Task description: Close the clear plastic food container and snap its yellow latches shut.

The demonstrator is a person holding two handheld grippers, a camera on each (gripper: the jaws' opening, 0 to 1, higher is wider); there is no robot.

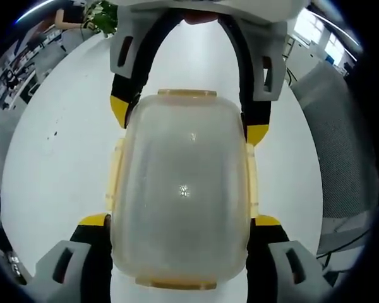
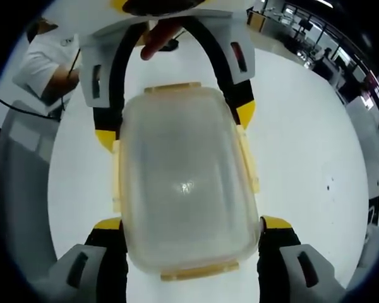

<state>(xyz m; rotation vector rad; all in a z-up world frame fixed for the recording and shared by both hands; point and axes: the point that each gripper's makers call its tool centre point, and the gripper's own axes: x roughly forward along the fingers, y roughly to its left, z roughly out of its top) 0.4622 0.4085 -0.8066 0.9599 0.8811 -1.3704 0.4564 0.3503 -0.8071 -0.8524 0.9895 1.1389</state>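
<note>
Container base hidden under cloudy lid

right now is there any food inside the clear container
No, the clear container looks empty: through its plastic you see just the white table, while both grippers' fingers flank its long sides.
</note>
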